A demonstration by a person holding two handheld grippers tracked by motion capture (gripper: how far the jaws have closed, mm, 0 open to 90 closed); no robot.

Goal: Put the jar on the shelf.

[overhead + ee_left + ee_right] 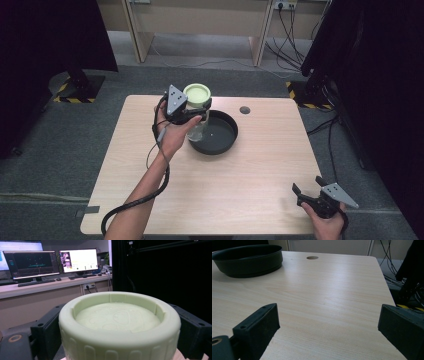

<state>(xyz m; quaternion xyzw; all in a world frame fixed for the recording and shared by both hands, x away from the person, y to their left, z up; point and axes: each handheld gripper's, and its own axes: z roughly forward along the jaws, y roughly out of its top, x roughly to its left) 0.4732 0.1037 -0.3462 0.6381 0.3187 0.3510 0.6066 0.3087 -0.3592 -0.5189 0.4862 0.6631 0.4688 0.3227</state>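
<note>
- We hold the jar (196, 120) in the left gripper (192, 111), jaws pinching it just under the green lid (197, 94); in the left gripper view the lid (119, 325) sits between the two black jaws.
- The jar stands at the left rim of the black pan (216, 132), far of the table's middle; we cannot tell whether its base rests on the table (210, 200) or is lifted.
- We judge the step as carrying or placing the jar; the next move calls for a steady, upright hold and clearing the pan's rim.
- Our right gripper (309, 194) rests at the near right corner, jaws spread wide, holding nothing.
- Open room lies across the near and right table; the cable hole (244, 110) sits far, near the edge.
</note>
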